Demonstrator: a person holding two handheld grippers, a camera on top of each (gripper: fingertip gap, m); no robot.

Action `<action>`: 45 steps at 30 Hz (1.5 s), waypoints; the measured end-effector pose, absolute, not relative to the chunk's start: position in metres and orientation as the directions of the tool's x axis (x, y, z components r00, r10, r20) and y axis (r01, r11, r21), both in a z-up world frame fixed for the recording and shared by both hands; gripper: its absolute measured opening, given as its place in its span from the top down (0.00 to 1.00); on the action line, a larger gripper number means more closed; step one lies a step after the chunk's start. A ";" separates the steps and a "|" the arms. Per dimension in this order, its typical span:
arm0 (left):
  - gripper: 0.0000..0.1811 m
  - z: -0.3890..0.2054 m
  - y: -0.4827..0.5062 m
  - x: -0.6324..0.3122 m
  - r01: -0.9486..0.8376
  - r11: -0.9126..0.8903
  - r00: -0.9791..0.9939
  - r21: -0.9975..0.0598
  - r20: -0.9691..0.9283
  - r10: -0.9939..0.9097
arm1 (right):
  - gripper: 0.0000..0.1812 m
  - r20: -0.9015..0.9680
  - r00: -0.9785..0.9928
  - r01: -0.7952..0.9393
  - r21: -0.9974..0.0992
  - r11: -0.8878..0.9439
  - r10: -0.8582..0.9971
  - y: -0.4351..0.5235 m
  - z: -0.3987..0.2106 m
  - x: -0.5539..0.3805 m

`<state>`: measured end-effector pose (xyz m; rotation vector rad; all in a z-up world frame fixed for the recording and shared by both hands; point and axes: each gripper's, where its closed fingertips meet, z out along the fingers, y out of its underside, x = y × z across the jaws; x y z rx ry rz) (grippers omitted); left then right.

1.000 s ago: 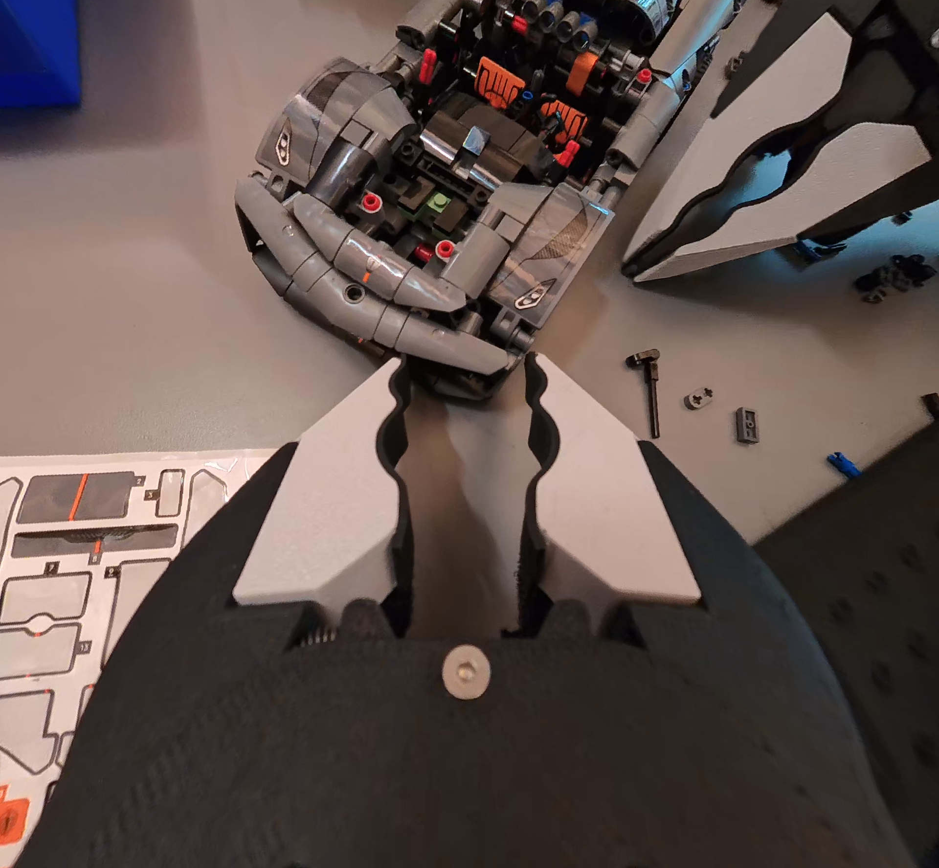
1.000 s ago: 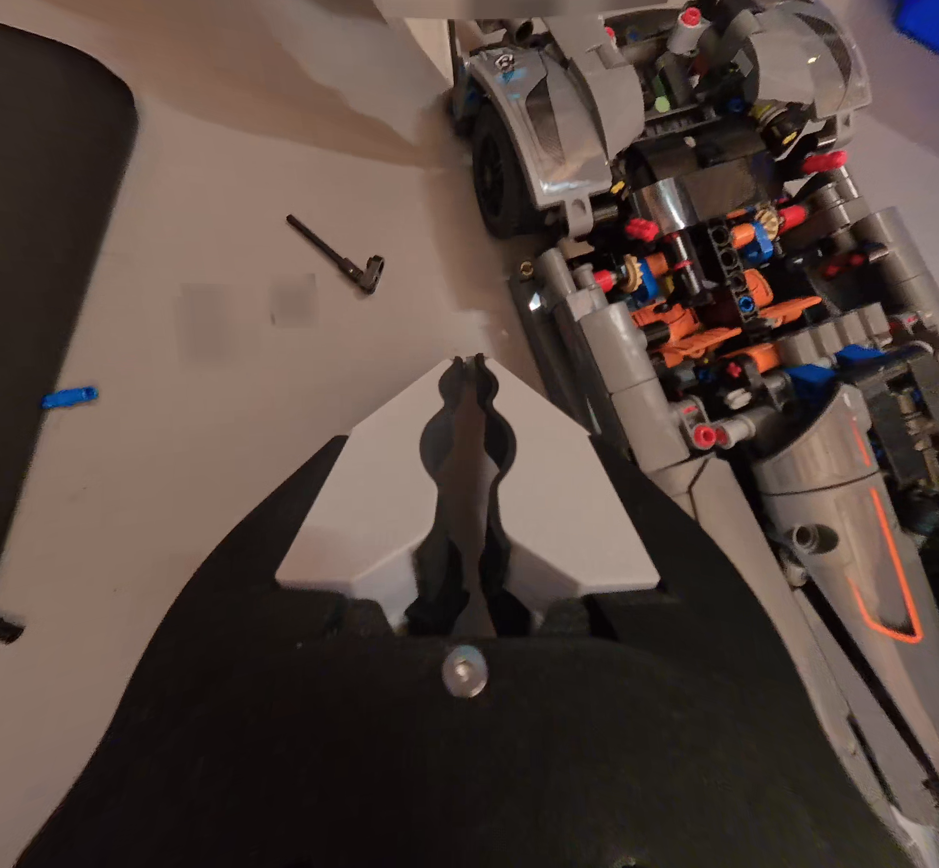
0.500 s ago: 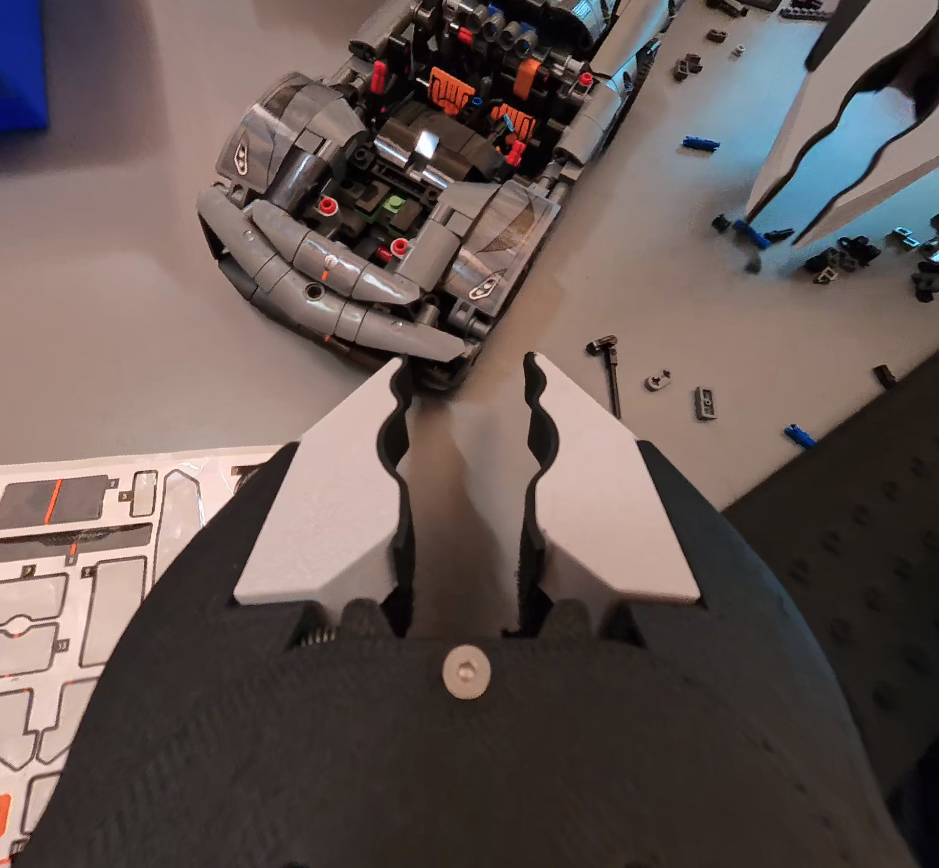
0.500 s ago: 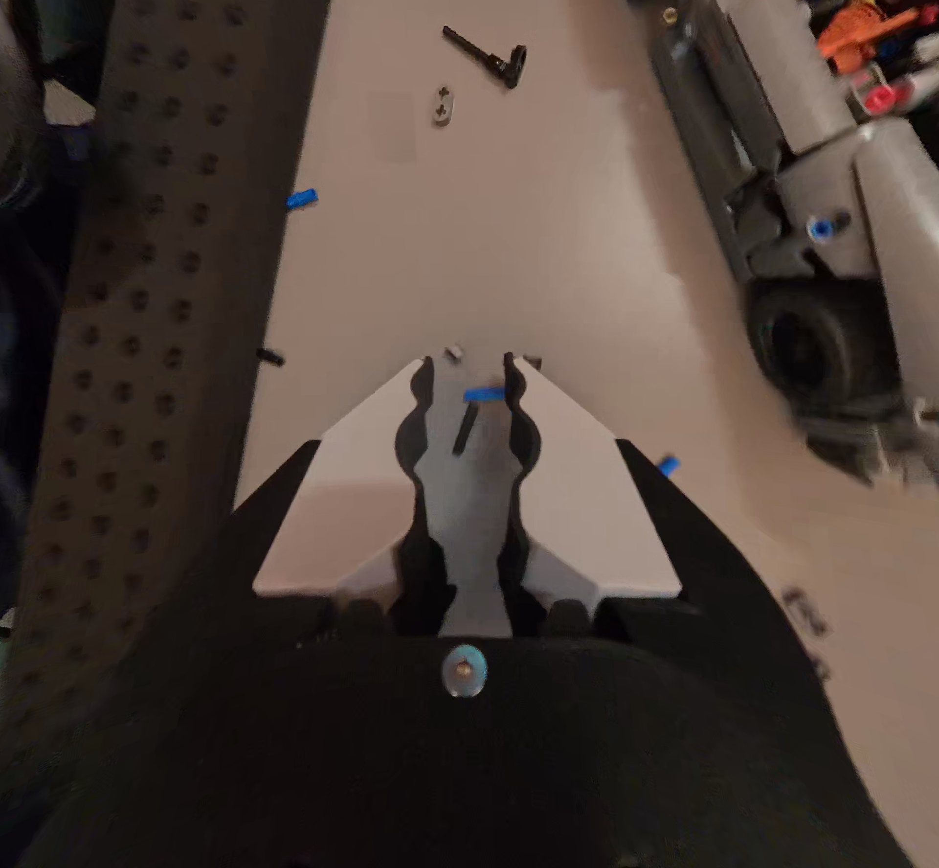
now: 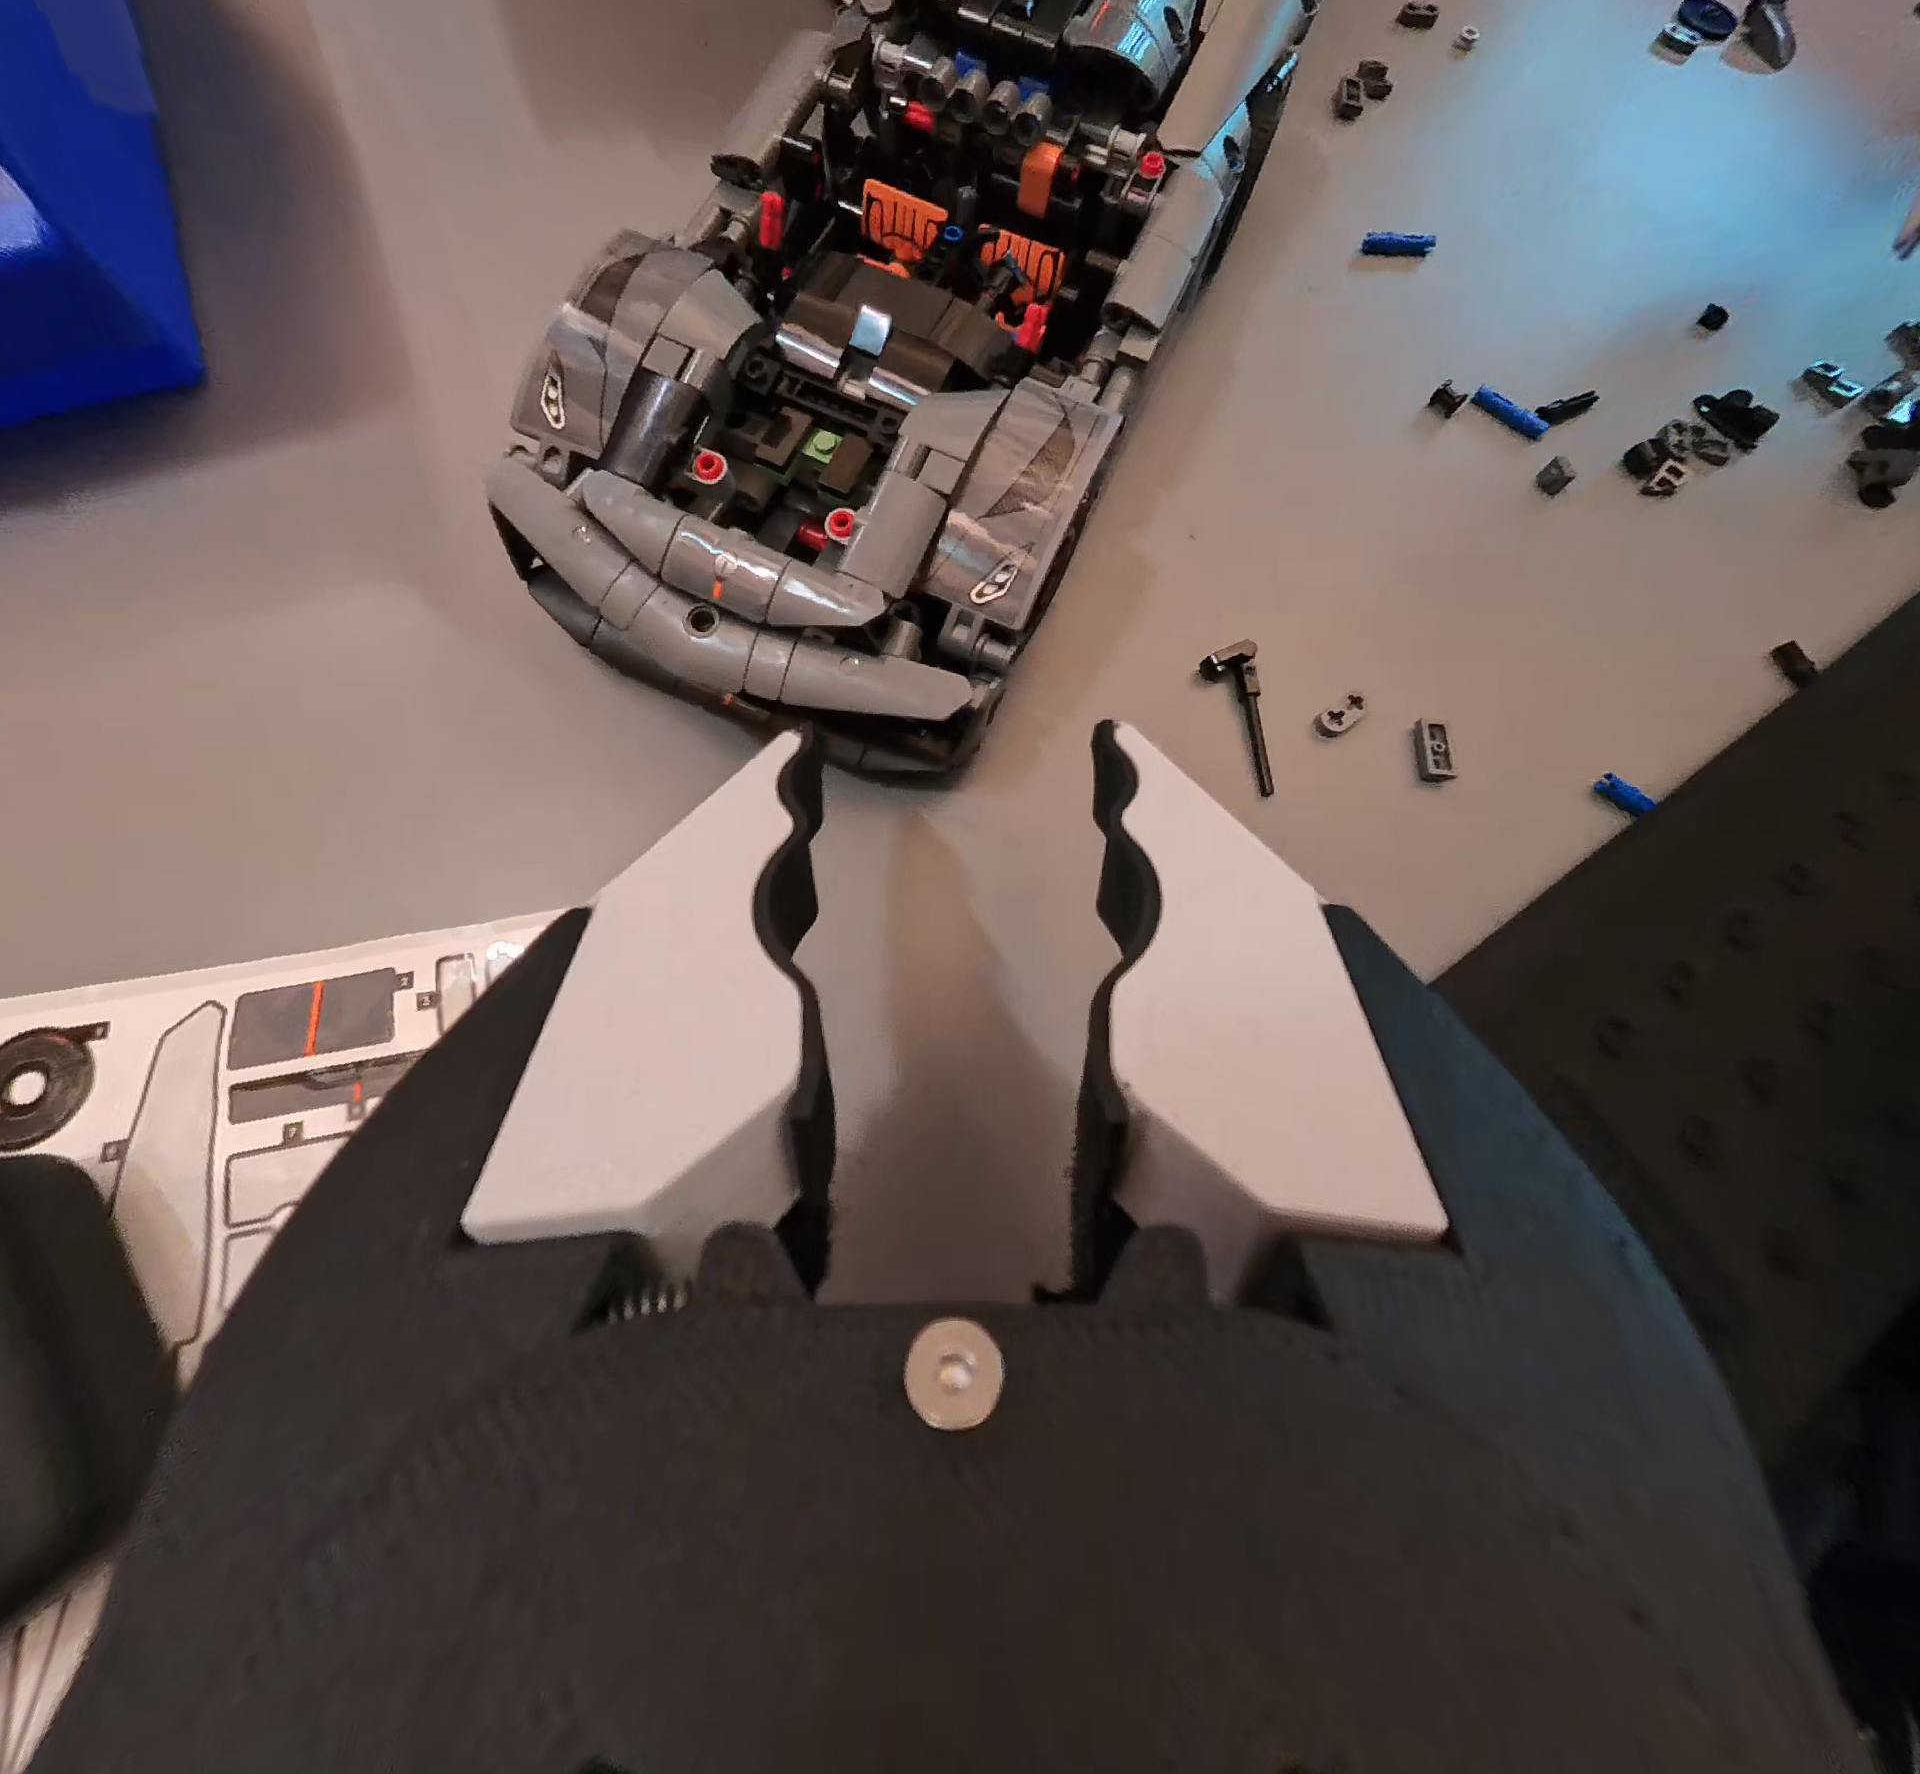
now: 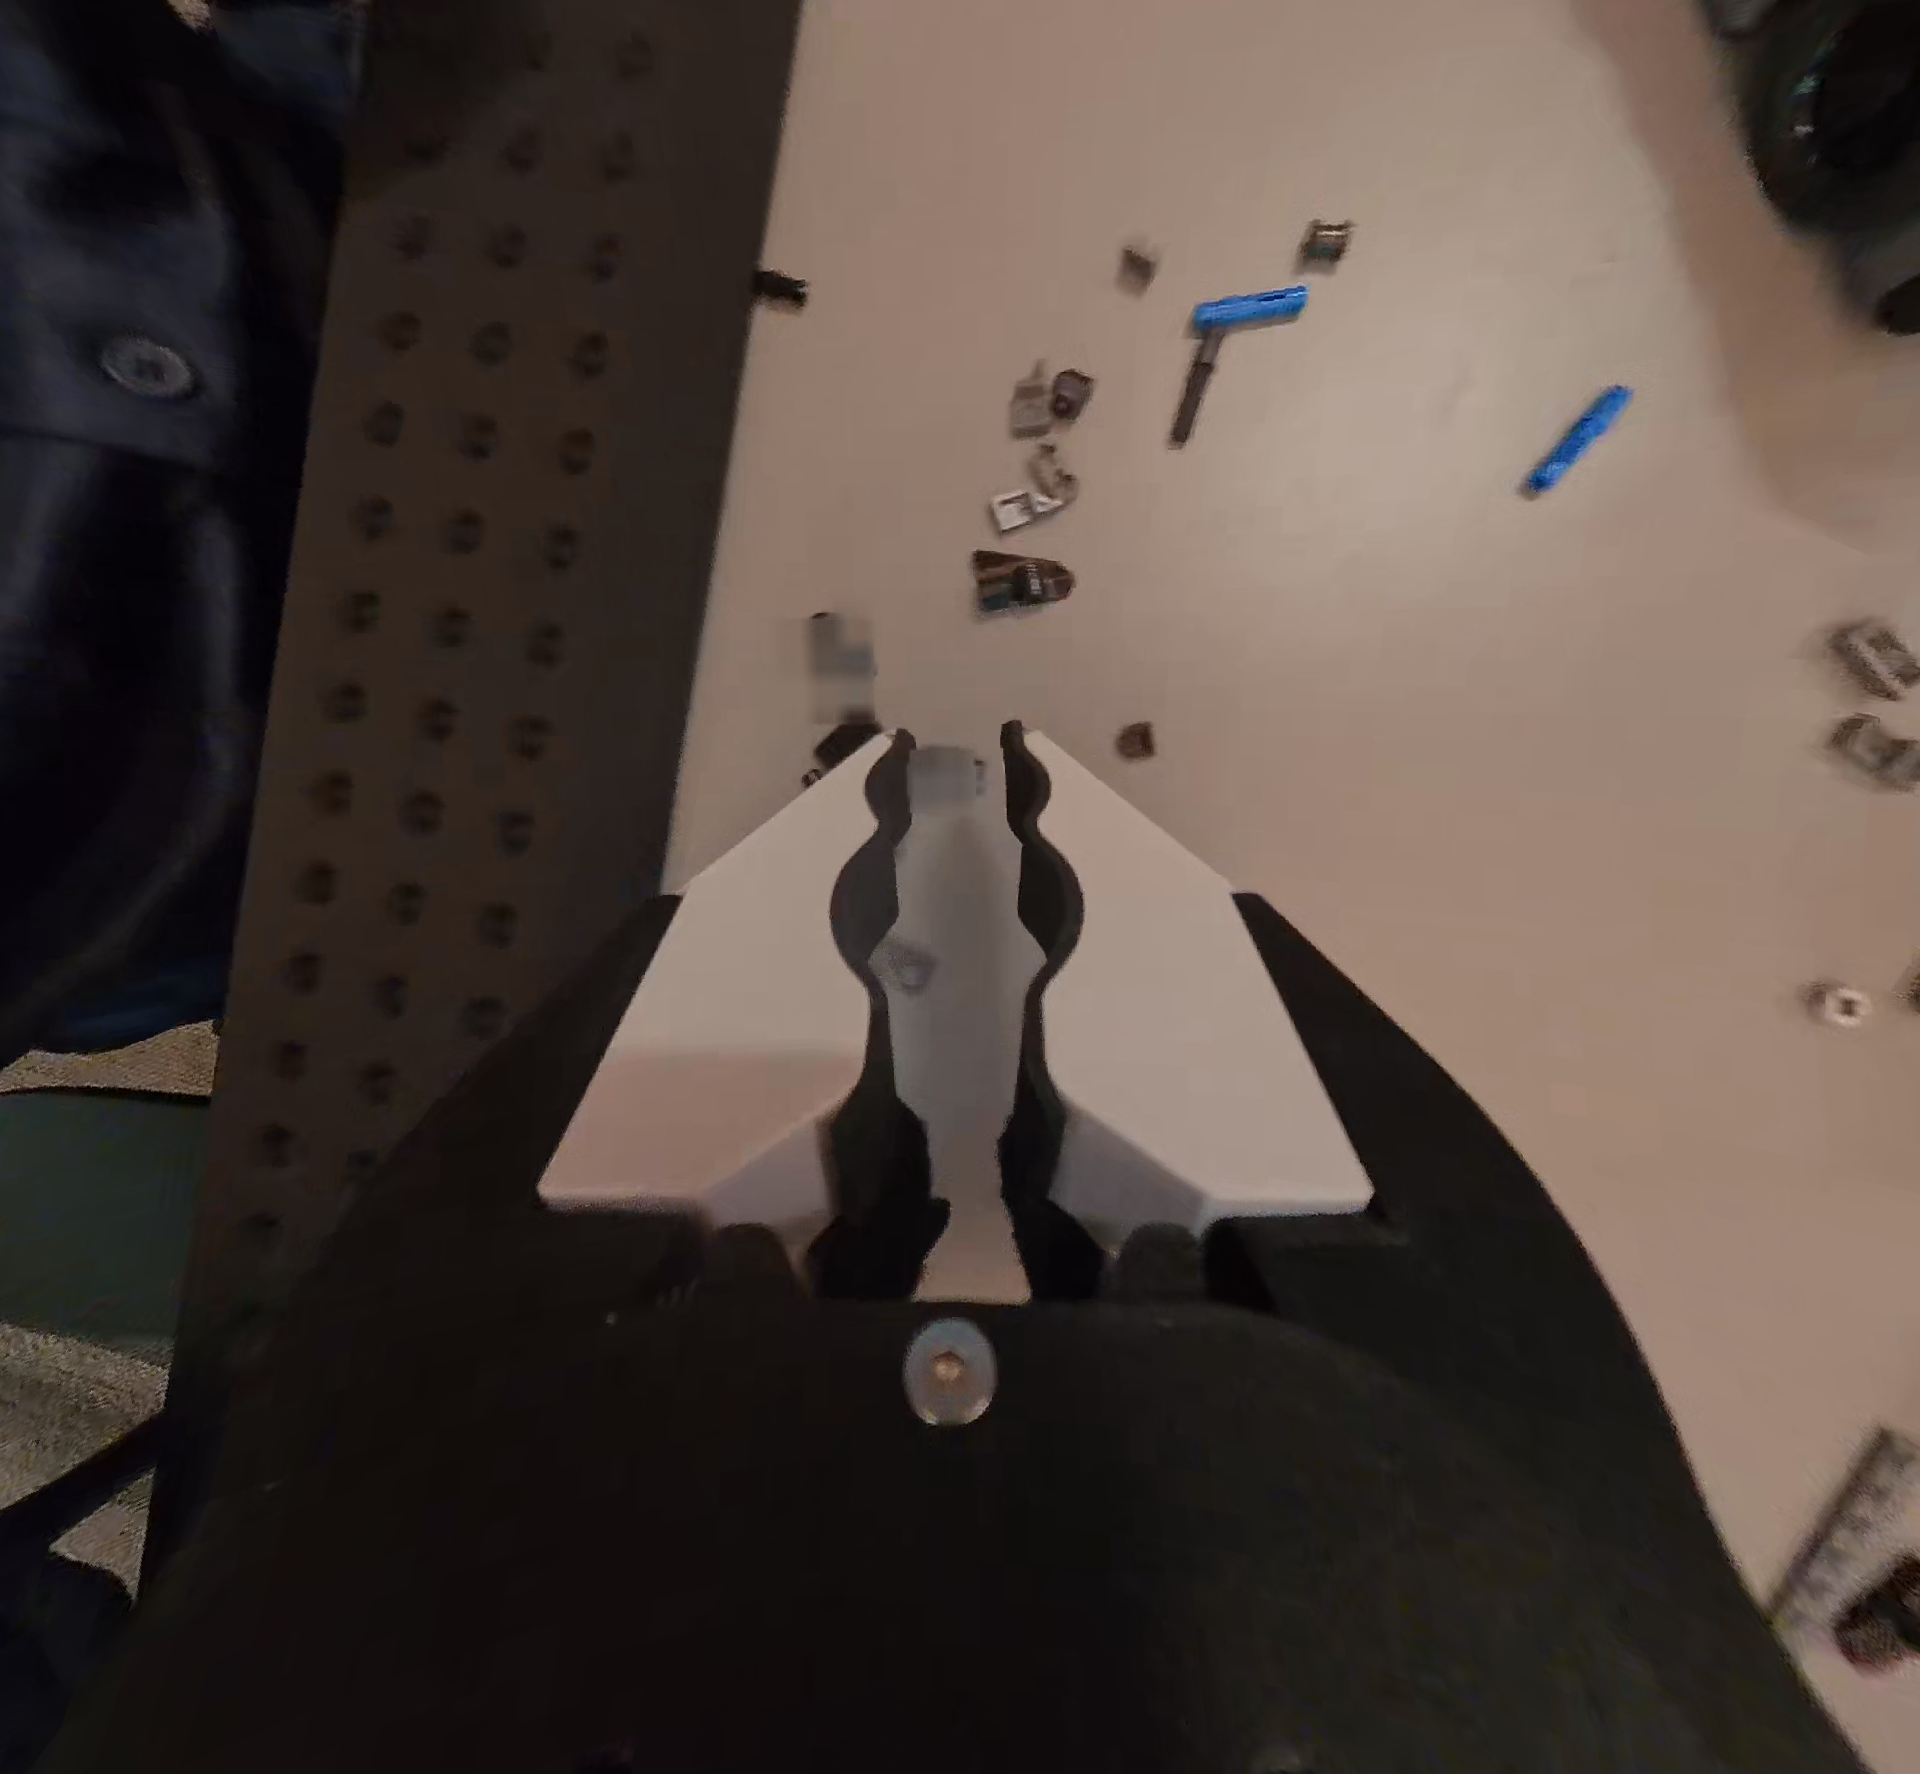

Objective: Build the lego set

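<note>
A grey, black and orange lego car (image 5: 862,394) stands on the grey table (image 5: 260,685), its nose toward my left gripper (image 5: 951,748). The left gripper is open and empty, just in front of the car's bumper. My right gripper (image 6: 954,742) is open and empty, hovering over loose small parts: blue pins (image 6: 1247,311) (image 6: 1577,441), a black axle (image 6: 1193,394) and small dark pieces (image 6: 1023,579). A car wheel (image 6: 1839,93) shows at the top right of the right wrist view. A small grey piece (image 6: 909,968) lies on the table between the right fingers.
A sticker sheet (image 5: 270,1049) lies at the left. A blue box (image 5: 73,197) stands at the far left. Loose parts (image 5: 1704,436) and a black axle with connector (image 5: 1247,716) lie right of the car. A black perforated board (image 6: 499,498) borders the table, a person's dark clothing (image 6: 114,374) beyond it. Spacing between my two grippers at the tips: around 35 centimeters. My right tips are roughly 7 centimeters from the small grey piece (image 6: 909,968). From my right tips it is roughly 9 centimeters to the black axle (image 6: 1193,394); from my left, 25 centimeters. Look for it in the left wrist view (image 5: 1576,405) too. The car wheel (image 6: 1839,93) is about 20 centimeters from both grippers' fingertips.
The right gripper has swung away from the car's side to the scattered loose parts and opened. The left gripper has pulled back and risen slightly; the right gripper has left its view.
</note>
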<state>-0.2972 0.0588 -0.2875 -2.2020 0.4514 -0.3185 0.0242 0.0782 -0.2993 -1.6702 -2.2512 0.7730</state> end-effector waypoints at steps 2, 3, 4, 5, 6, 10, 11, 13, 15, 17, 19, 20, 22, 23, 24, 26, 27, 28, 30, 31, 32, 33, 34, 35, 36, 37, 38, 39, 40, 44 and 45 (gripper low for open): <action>0.73 -0.284 0.059 -0.294 -0.231 -0.567 0.898 -0.791 0.051 -0.437 | 0.90 -0.134 -0.356 0.800 -0.555 0.228 0.925 0.064 -0.305 0.025; 0.73 -0.282 0.059 -0.292 -0.242 -0.559 0.895 -0.793 0.041 -0.445 | 0.89 -0.137 -0.375 0.792 -0.562 0.240 0.917 0.057 -0.308 0.024; 0.73 -0.281 0.059 -0.289 -0.255 -0.553 0.891 -0.793 0.029 -0.453 | 0.89 -0.129 -0.387 0.784 -0.567 0.252 0.913 0.052 -0.311 0.022; 0.73 -0.281 0.060 -0.287 -0.269 -0.551 0.888 -0.790 0.018 -0.459 | 0.89 -0.123 -0.393 0.779 -0.570 0.259 0.911 0.049 -0.314 0.020; 0.73 -0.281 0.061 -0.285 -0.280 -0.551 0.889 -0.786 0.005 -0.458 | 0.89 -0.126 -0.396 0.778 -0.571 0.260 0.909 0.045 -0.317 0.018; 0.74 -0.277 0.065 -0.274 -0.305 -0.534 0.882 -0.789 -0.023 -0.471 | 0.89 -0.108 -0.396 0.780 -0.563 0.272 0.912 0.046 -0.323 0.016; 0.74 -0.276 0.066 -0.272 -0.310 -0.530 0.881 -0.789 -0.030 -0.472 | 0.88 -0.123 -0.388 0.773 -0.583 0.249 0.914 0.047 -0.319 0.015; 0.74 -0.275 0.067 -0.269 -0.322 -0.524 0.879 -0.788 -0.044 -0.474 | 0.88 -0.141 -0.392 0.751 -0.620 0.228 0.909 0.045 -0.312 0.011; 0.74 -0.274 0.069 -0.268 -0.325 -0.516 0.881 -0.793 -0.056 -0.470 | 0.88 -0.116 -0.406 0.760 -0.594 0.264 0.906 0.042 -0.320 0.010; 0.74 -0.272 0.071 -0.265 -0.321 -0.507 0.881 -0.800 -0.055 -0.470 | 0.92 -0.096 -0.423 0.771 -0.560 0.302 0.901 0.041 -0.331 0.010; 0.74 -0.270 0.071 -0.262 -0.322 -0.495 0.878 -0.807 -0.059 -0.474 | 0.97 -0.100 -0.433 0.766 -0.564 0.307 0.896 0.038 -0.335 0.008; 0.74 -0.268 0.071 -0.260 -0.326 -0.486 0.875 -0.811 -0.064 -0.480 | 0.97 -0.111 -0.434 0.764 -0.571 0.300 0.894 0.037 -0.334 0.008; 0.75 -0.262 0.071 -0.253 -0.335 -0.461 0.866 -0.822 -0.075 -0.495 | 0.97 -0.160 -0.419 0.748 -0.618 0.240 0.894 0.037 -0.324 0.006; 0.75 -0.259 0.071 -0.248 -0.340 -0.448 0.859 -0.827 -0.079 -0.505 | 0.97 -0.201 -0.399 0.735 -0.653 0.181 0.895 0.039 -0.316 0.004; 0.75 -0.256 0.072 -0.242 -0.349 -0.431 0.850 -0.832 -0.087 -0.520 | 0.97 -0.260 -0.380 0.720 -0.686 0.107 0.887 0.041 -0.308 0.002; 0.76 -0.250 0.072 -0.224 -0.384 -0.387 0.817 -0.838 -0.113 -0.566 | 0.97 -0.394 -0.344 0.681 -0.730 -0.062 0.852 0.047 -0.292 -0.003; 0.76 -0.247 0.073 -0.214 -0.411 -0.363 0.797 -0.836 -0.136 -0.588 | 0.97 -0.459 -0.334 0.654 -0.742 -0.148 0.823 0.051 -0.283 -0.005; 0.75 -0.244 0.075 -0.203 -0.443 -0.332 0.774 -0.833 -0.169 -0.610 | 0.97 -0.519 -0.337 0.619 -0.751 -0.230 0.786 0.054 -0.273 -0.007; 0.75 -0.237 0.075 -0.176 -0.497 -0.264 0.711 -0.827 -0.213 -0.670 | 0.97 -0.607 -0.343 0.554 -0.747 -0.368 0.717 0.063 -0.254 -0.010; 0.74 -0.235 0.075 -0.161 -0.519 -0.235 0.675 -0.822 -0.226 -0.702 | 0.97 -0.632 -0.344 0.534 -0.740 -0.409 0.695 0.067 -0.249 -0.009; 0.74 -0.232 0.075 -0.147 -0.543 -0.205 0.641 -0.814 -0.244 -0.728 | 0.97 -0.647 -0.343 0.519 -0.735 -0.436 0.681 0.070 -0.245 -0.009; 0.74 -0.231 0.075 -0.134 -0.571 -0.175 0.606 -0.802 -0.267 -0.750 | 0.97 -0.659 -0.344 0.502 -0.731 -0.463 0.669 0.073 -0.241 -0.008; 0.74 -0.232 0.074 -0.122 -0.598 -0.150 0.568 -0.787 -0.285 -0.772 | 0.97 -0.670 -0.346 0.486 -0.727 -0.485 0.657 0.076 -0.236 -0.007; 0.74 -0.233 0.074 -0.110 -0.624 -0.128 0.532 -0.771 -0.299 -0.792 | 0.97 -0.673 -0.344 0.482 -0.725 -0.493 0.655 0.078 -0.235 -0.005; 0.74 -0.235 0.074 -0.099 -0.646 -0.106 0.499 -0.756 -0.312 -0.809 | 0.97 -0.668 -0.331 0.485 -0.726 -0.487 0.666 0.079 -0.236 -0.004; 0.74 -0.235 0.075 -0.088 -0.661 -0.080 0.466 -0.747 -0.324 -0.823 | 0.97 -0.664 -0.320 0.485 -0.727 -0.485 0.676 0.081 -0.237 -0.004; 0.74 -0.235 0.075 -0.077 -0.667 -0.051 0.437 -0.743 -0.335 -0.835 | 0.97 -0.670 -0.321 0.478 -0.724 -0.496 0.669 0.082 -0.235 -0.005; 0.74 -0.231 0.077 -0.065 -0.665 -0.017 0.418 -0.746 -0.353 -0.837 | 0.97 -0.683 -0.328 0.469 -0.718 -0.515 0.653 0.082 -0.232 -0.005; 0.74 -0.227 0.079 -0.053 -0.659 0.021 0.401 -0.752 -0.374 -0.836 | 0.97 -0.695 -0.338 0.459 -0.711 -0.533 0.635 0.082 -0.228 -0.006; 0.74 -0.219 0.090 -0.016 -0.691 0.156 0.336 -0.705 -0.505 -0.795 | 0.97 -0.743 -0.408 0.405 -0.668 -0.624 0.531 0.083 -0.210 -0.005; 0.74 -0.219 0.091 -0.008 -0.702 0.190 0.314 -0.687 -0.537 -0.783 | 0.97 -0.749 -0.420 0.389 -0.658 -0.645 0.512 0.086 -0.206 -0.005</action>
